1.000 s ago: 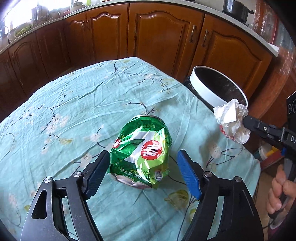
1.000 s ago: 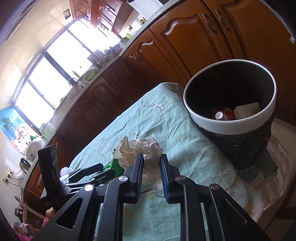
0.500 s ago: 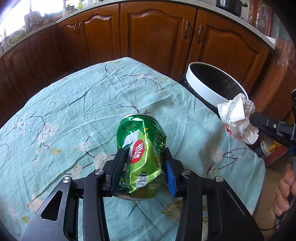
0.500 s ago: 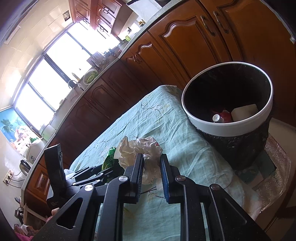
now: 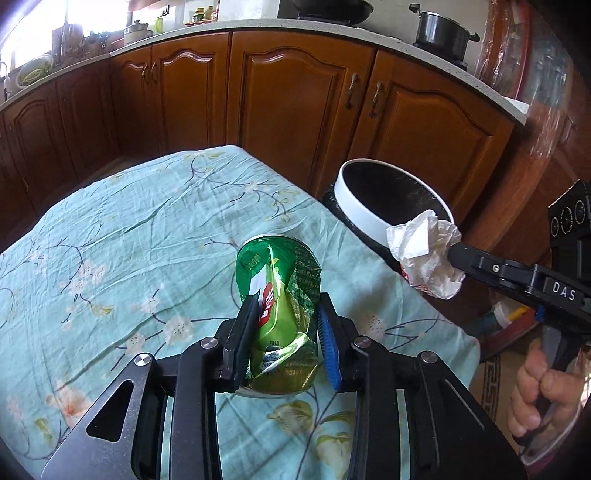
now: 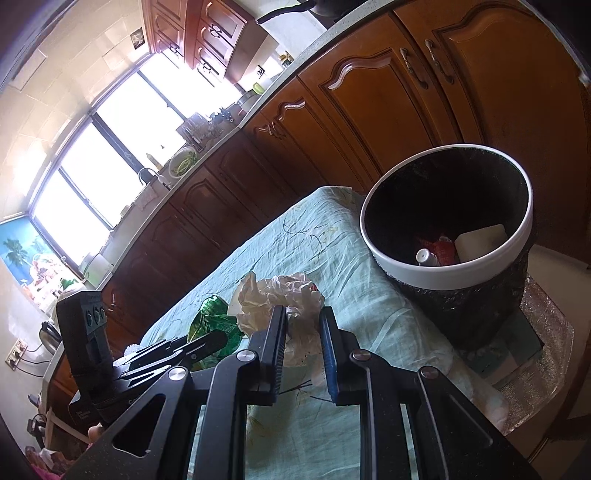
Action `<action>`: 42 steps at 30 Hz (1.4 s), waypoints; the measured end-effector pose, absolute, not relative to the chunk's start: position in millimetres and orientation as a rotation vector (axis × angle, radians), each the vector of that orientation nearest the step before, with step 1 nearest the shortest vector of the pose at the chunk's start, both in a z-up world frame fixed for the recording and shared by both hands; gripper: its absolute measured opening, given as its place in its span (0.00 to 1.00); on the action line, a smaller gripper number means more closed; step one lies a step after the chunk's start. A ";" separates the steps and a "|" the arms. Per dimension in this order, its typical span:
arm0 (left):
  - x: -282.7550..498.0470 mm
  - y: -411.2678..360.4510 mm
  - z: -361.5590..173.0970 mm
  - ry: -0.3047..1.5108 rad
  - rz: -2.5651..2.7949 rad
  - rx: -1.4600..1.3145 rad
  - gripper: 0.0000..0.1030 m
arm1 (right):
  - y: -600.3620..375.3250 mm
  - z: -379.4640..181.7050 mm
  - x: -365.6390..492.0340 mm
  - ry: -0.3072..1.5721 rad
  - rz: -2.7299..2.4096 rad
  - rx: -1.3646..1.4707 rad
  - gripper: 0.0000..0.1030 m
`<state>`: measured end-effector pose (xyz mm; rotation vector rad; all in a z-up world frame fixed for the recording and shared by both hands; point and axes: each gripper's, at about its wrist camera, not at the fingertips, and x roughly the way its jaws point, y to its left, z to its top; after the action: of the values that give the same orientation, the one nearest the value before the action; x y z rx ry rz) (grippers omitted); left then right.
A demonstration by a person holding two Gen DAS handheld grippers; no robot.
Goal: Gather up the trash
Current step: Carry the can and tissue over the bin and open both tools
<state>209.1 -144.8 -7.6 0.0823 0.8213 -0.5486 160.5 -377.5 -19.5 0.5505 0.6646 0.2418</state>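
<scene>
A crushed green drink can [image 5: 280, 295] stands upright between the pads of my left gripper [image 5: 288, 301]. Its jaws are closing and both pads press the can's dented sides, just above the flowered teal tablecloth [image 5: 129, 229]. My right gripper [image 6: 303, 314] is shut on a crumpled white wrapper [image 6: 280, 295] and holds it over the table's edge near the bin. The left wrist view shows that wrapper [image 5: 424, 254] at the right gripper's tip [image 5: 454, 251]. The black bin with a white rim [image 6: 443, 273] stands beside the table, and the right wrist view also catches the can [image 6: 212, 317].
Inside the bin lie a red item [image 6: 441, 249], a small white bottle [image 6: 424, 256] and a white block [image 6: 480, 240]. Brown cabinets [image 5: 295, 103] run behind the table. A hand [image 5: 539, 391] grips the right gripper's handle. A pot [image 5: 439, 35] sits on the counter.
The left jaws came together on the can, squeezing it narrower and upright, and lifted it a little. The right gripper with the wrapper stayed almost where it was.
</scene>
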 end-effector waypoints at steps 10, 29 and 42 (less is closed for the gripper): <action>204.6 -183.4 -0.1 0.813 -0.605 0.087 0.29 | -401.9 -17.6 154.0 0.643 0.199 0.563 0.18; 213.8 -237.3 18.6 0.780 -0.668 0.107 0.29 | -452.1 -4.9 151.4 0.585 0.117 0.577 0.18; 239.8 -267.6 30.3 0.778 -0.695 0.091 0.29 | -478.5 0.3 172.7 0.570 0.043 0.533 0.18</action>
<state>239.8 -267.6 30.3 0.0913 0.7779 -0.6946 172.7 -478.5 0.3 0.5332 0.5699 0.0430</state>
